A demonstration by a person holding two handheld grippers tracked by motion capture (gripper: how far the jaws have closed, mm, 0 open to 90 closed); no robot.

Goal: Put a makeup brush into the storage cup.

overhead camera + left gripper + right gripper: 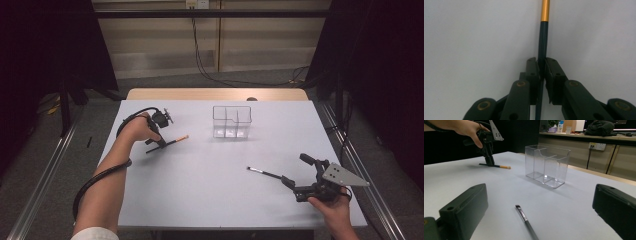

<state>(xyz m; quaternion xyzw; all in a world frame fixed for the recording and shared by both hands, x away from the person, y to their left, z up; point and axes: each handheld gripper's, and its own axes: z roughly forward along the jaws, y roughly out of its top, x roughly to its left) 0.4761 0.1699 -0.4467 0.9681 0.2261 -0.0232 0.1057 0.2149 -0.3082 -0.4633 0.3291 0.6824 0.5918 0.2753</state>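
Spreading wide near the tabletop's (200,190) front edge, the right gripper (300,175) has its fingers (464,207) fully apart and holds nothing. A slim silver-ferruled brush (525,220) lies flat between them, its bristle tip pointing away toward the clear organizer, untouched by either pad. Farther off and to the left, the left gripper (161,143) points down at the tabletop with its fingers (532,72) closed tight on the dark handle of an orange-tipped brush (542,42), which runs out ahead of the pads and seems to rest on the surface. Beyond both pairs of fingers, the clear organizer (231,121) stands upright with its compartments empty. Judging by this, the work is at an early stage: one brush is gripped but not lifted, the other is only lined up, and neither is in the organizer yet.
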